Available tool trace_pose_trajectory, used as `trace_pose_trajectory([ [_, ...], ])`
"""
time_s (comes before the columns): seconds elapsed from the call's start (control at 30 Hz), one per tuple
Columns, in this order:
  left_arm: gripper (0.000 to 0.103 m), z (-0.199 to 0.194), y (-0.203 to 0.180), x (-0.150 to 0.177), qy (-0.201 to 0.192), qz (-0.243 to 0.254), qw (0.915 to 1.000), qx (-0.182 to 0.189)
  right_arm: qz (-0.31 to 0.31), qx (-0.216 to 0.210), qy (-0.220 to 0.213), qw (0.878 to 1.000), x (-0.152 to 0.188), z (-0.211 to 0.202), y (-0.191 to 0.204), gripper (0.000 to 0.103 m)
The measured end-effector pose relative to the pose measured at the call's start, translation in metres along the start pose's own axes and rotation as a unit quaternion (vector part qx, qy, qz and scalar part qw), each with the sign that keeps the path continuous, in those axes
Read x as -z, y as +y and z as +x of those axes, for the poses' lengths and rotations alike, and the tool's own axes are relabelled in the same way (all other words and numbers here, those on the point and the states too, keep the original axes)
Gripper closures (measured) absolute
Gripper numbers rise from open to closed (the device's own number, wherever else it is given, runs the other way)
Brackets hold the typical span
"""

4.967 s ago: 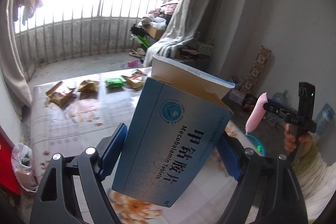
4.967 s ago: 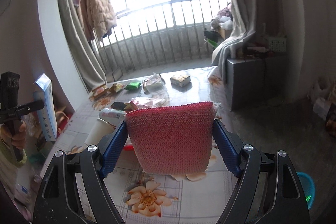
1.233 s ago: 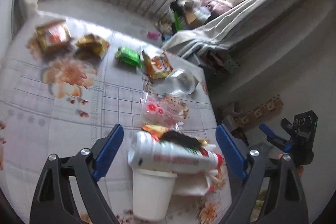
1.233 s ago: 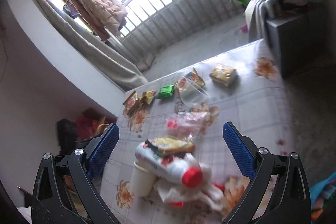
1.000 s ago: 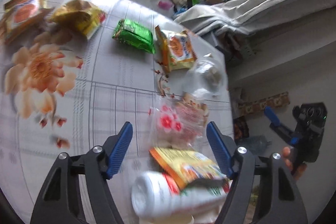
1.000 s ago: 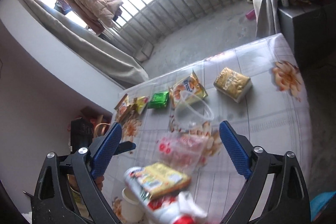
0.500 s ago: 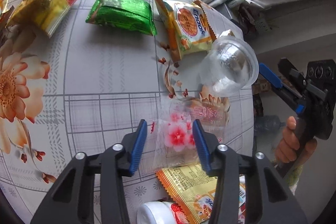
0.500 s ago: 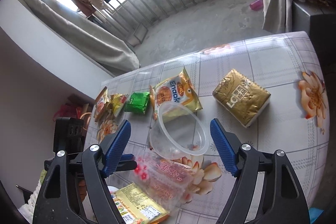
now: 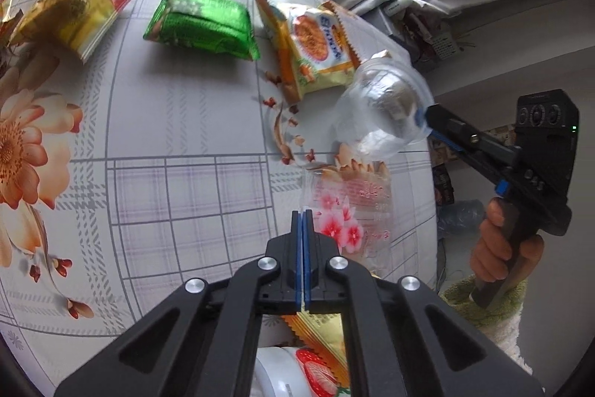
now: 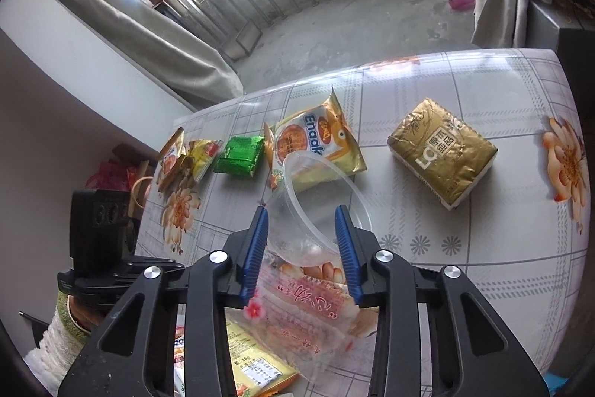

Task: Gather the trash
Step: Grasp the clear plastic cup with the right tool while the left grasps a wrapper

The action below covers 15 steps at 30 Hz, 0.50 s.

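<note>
The left gripper [image 9: 303, 213] has just closed, and its two blue pads stand pressed together on the near edge of a clear wrapper [image 9: 349, 211] printed with pink flowers; whether the thin film is really caught between them cannot be told for certain, but the pads meet exactly at its edge. The right gripper [image 10: 302, 214] has just been closing, and its jaws now stand narrow on the two sides of one clear plastic cup [image 10: 316, 207], with the blue pads against its wall. The cup lies tilted on the table [image 10: 483, 248], its open mouth toward the right wrist camera and its bottom toward the left one, so its long axis runs between the two grippers. In the left wrist view the right fingers [image 9: 422, 119] touch the rim of the cup [image 9: 383, 114]. The wrapper lies flat just before the cup, its long axis going across the table. Beyond the cup there are five snack packets: one orange "Enaak" packet [image 10: 316, 144] partly under the cup, one green packet [image 10: 240, 155], one yellow packet [image 10: 202, 155], one orange packet [image 10: 171, 159] at the far left, and one gold packet [image 10: 442, 151] apart at the right. Near the grippers lie one yellow sachet [image 10: 256, 367] and one white bottle [image 9: 282, 374].
</note>
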<state>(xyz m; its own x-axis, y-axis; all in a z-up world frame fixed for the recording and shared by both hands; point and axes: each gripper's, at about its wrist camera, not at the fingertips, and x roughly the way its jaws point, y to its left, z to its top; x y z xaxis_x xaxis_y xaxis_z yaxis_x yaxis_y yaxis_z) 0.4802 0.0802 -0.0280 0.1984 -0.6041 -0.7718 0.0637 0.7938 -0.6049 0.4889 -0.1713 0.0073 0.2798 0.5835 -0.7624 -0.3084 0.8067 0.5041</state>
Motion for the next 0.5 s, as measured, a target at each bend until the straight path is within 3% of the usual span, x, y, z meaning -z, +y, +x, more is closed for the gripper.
trace_pose_trajectory([
  [0.2,0.103,-0.017,-0.01,0.0,-0.029,0.01,0.9994,0.014,-0.002,-0.003,0.0,1.0,0.0,0.001,0.001,0.095],
  [0.5,0.103,-0.055,-0.024,0.004,-0.082,0.04,0.9958,0.009,0.002,-0.002,-0.029,1.0,-0.003,-0.011,0.004,0.1],
])
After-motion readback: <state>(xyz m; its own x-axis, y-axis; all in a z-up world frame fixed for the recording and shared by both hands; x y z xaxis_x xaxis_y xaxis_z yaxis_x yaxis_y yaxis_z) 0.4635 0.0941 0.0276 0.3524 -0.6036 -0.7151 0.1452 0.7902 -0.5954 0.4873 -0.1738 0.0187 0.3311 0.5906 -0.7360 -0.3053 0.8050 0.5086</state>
